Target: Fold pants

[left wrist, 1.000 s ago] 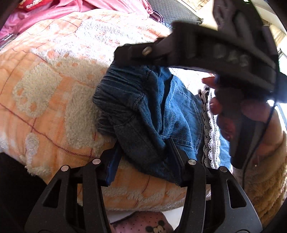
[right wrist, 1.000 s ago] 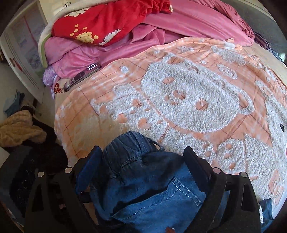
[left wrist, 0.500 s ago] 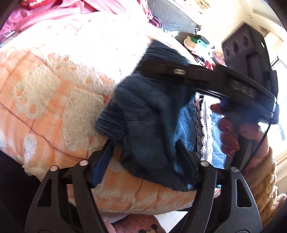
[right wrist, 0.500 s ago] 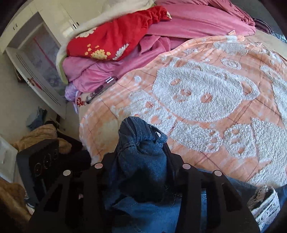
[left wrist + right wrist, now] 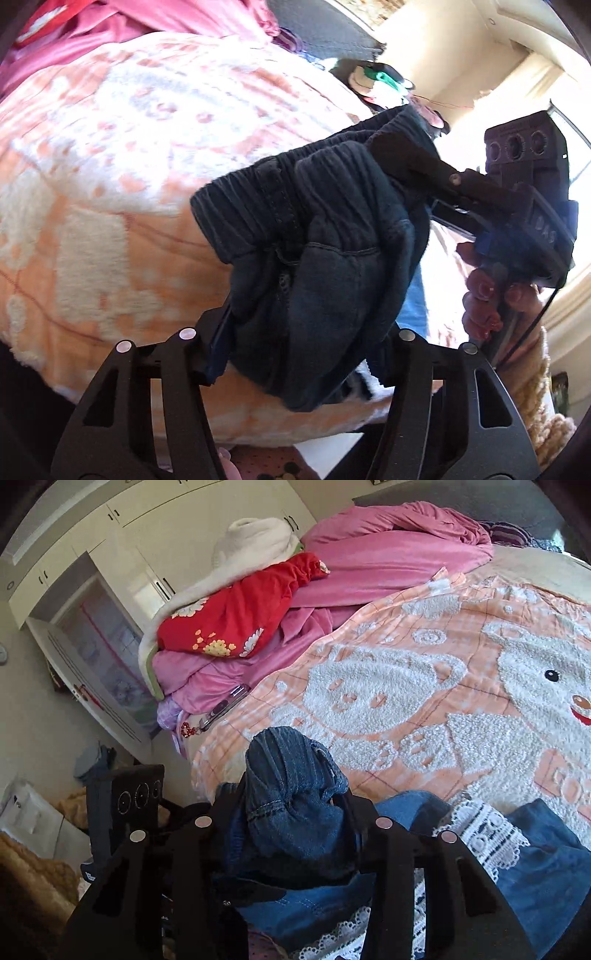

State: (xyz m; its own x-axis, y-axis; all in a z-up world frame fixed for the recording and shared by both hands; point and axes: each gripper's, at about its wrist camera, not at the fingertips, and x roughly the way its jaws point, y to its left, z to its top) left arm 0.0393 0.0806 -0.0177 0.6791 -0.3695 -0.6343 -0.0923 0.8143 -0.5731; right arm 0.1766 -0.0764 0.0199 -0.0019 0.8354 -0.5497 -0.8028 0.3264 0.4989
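A pink quilt (image 5: 384,561) and a red flowered blanket (image 5: 236,620) are heaped at the far end of the bed, with a phone (image 5: 225,705) lying just below them on the orange bear-pattern blanket (image 5: 424,686). White wardrobe doors (image 5: 155,542) stand beyond the bed's far corner, and loose clothes litter the floor beside it. Lace-trimmed denim (image 5: 480,834) trails across the blanket's near edge, just right of the right gripper (image 5: 291,812).

The denim pants (image 5: 314,240) are bunched and lifted above the blanket near the bed's edge. The left gripper (image 5: 306,339) has its fingers pressed against a thick wad of the cloth (how tightly is hard to judge, yet the fabric fills the whole gap). The right gripper is clamped on the elastic waistband, which bulges out past its fingertips. In the left wrist view the right gripper crosses directly in front, close by. The middle of the blanket lies broad and bare.
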